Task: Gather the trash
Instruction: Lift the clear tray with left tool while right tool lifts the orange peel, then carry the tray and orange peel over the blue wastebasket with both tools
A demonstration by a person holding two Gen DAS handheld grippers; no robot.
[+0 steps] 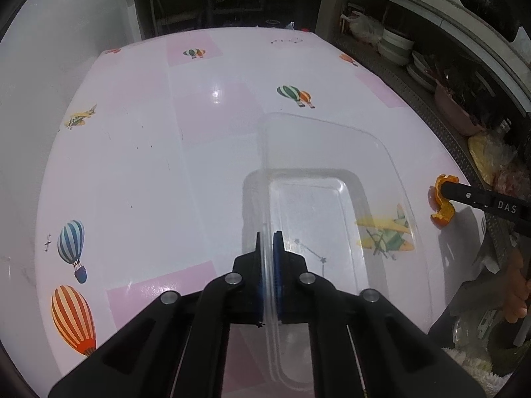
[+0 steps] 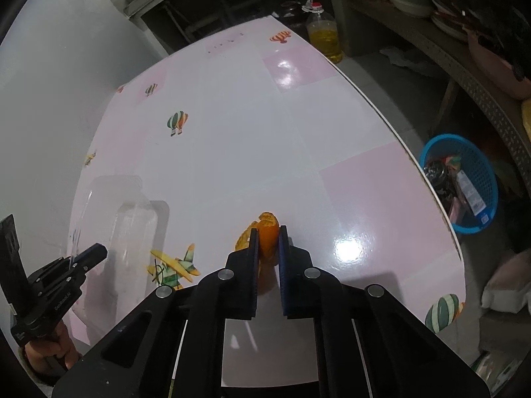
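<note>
A clear plastic container [image 1: 332, 205] sits on the pink and white table [image 1: 166, 152]. My left gripper [image 1: 269, 242] is shut on its near rim. The container also shows at the left of the right wrist view [image 2: 122, 225], with the left gripper [image 2: 89, 255] on it. My right gripper [image 2: 268, 237] is shut on a piece of orange peel [image 2: 267, 232], held just above the table. In the left wrist view the peel [image 1: 441, 199] and the right gripper [image 1: 444, 192] are to the right of the container.
A blue basket [image 2: 464, 182] with rubbish stands on the floor beyond the table's right edge. A bottle of yellow oil [image 2: 323, 36] stands past the far corner. A shelf with bowls [image 1: 395, 46] runs along the right.
</note>
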